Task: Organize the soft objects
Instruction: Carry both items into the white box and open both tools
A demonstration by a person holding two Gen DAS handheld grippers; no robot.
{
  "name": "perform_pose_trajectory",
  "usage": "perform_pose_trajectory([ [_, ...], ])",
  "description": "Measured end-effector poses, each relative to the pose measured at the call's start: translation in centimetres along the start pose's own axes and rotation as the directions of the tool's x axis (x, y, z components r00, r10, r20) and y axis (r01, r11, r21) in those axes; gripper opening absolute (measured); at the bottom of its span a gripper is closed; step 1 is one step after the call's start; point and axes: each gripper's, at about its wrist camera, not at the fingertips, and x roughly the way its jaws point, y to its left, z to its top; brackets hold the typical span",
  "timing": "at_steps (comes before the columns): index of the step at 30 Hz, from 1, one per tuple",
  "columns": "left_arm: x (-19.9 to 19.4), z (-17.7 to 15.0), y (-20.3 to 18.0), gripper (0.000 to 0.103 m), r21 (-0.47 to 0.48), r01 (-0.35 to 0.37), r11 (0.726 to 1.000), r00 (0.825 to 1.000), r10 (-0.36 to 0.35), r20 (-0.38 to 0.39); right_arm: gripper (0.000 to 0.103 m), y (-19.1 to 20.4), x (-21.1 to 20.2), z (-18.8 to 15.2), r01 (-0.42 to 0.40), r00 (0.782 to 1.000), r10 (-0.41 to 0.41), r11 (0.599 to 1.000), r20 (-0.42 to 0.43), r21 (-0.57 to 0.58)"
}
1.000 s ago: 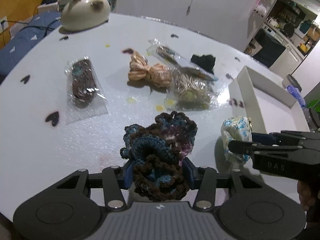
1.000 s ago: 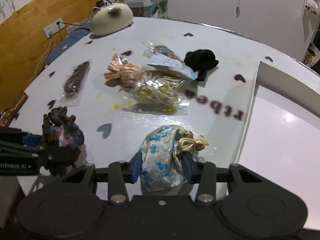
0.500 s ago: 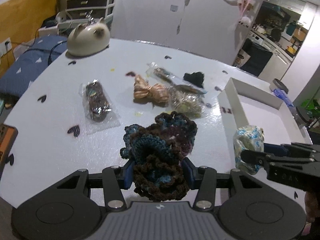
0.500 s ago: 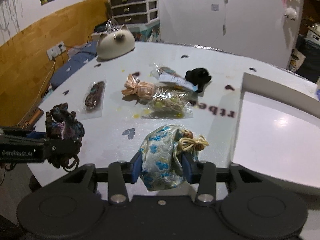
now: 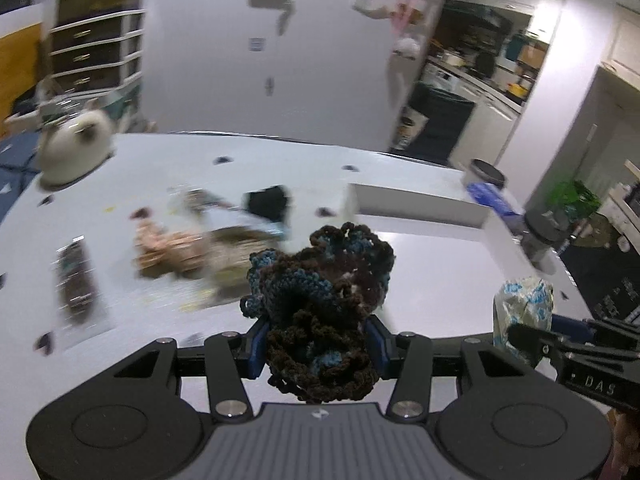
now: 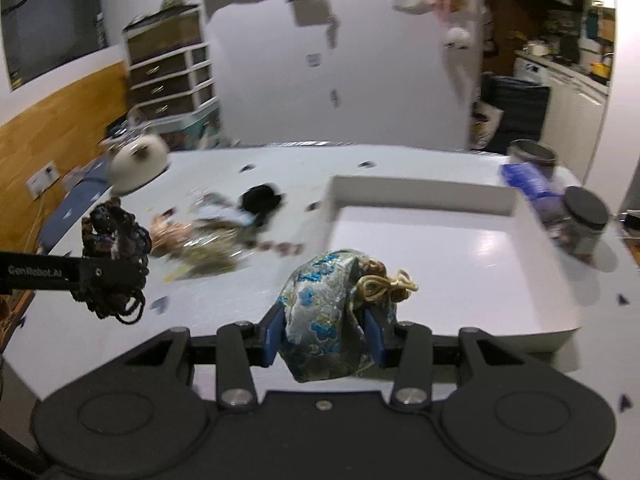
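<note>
My left gripper (image 5: 316,340) is shut on a brown and blue crocheted scrunchie (image 5: 320,292), held above the white table; it also shows in the right wrist view (image 6: 114,256). My right gripper (image 6: 326,332) is shut on a silver and blue brocade pouch (image 6: 324,312) with a gold cord, held above the table near the front left corner of the white tray (image 6: 424,196). The pouch (image 5: 522,304) and the tray (image 5: 416,200) also show in the left wrist view.
On the table lie a black soft item (image 6: 260,198), a peach bow (image 6: 168,234), several packaged items (image 6: 212,250) and a bagged dark scrunchie (image 5: 74,276). A cream cat plush (image 6: 138,164) sits far left. Two dark jars (image 6: 584,224) stand right of the tray.
Both grippers have risen higher above the table and turned right toward the tray, each still holding its item. The view is motion-blurred.
</note>
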Motion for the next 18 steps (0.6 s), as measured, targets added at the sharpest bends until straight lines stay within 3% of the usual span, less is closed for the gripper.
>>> perform_pose_trajectory([
  [11,6.3,2.7,-11.3,0.05,0.071,0.074,0.995,0.997,-0.073,-0.011,0.044,-11.4,0.4,1.9,0.06,0.998,-0.061,0.997,0.021,0.047],
  [18,10.1,3.7,-16.0,0.05,0.103,0.081,0.991,0.996,-0.077,-0.046,0.044,-16.4,1.8,2.3,0.06,0.998,-0.06,0.996,-0.005,0.063],
])
